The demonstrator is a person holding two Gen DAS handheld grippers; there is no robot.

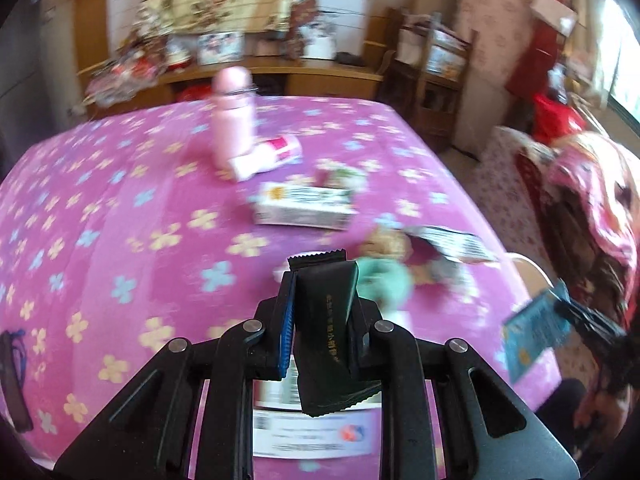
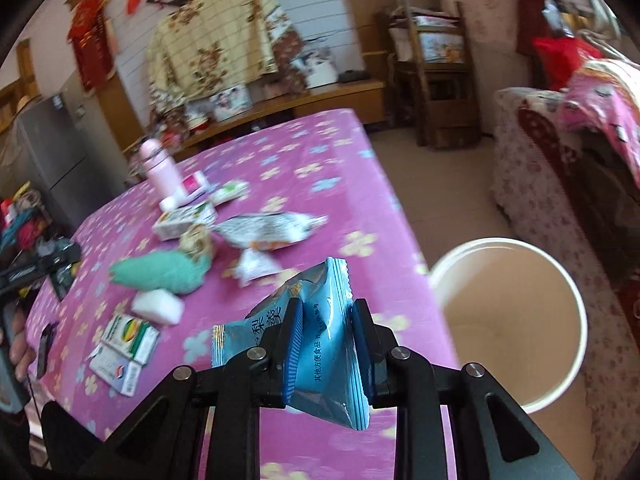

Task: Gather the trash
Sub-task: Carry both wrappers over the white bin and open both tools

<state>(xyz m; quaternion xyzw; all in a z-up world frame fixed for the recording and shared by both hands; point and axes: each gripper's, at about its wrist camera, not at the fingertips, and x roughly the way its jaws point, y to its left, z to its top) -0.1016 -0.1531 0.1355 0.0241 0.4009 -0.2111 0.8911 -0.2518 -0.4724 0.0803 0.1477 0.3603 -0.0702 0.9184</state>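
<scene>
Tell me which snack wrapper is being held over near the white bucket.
The blue wrapper, clamped in the right gripper beside the white bucket. The black wrapper is in the left gripper; the silver wrapper lies on the table.

Black sachet (image 1: 329,320) is sitting creased, clamped upright above the pink tablecloth (image 1: 120,208). Blue snack wrapper (image 2: 320,332) is hanging pinched, crumpled, over the tablecloth edge, near white bin (image 2: 560,360).
</scene>
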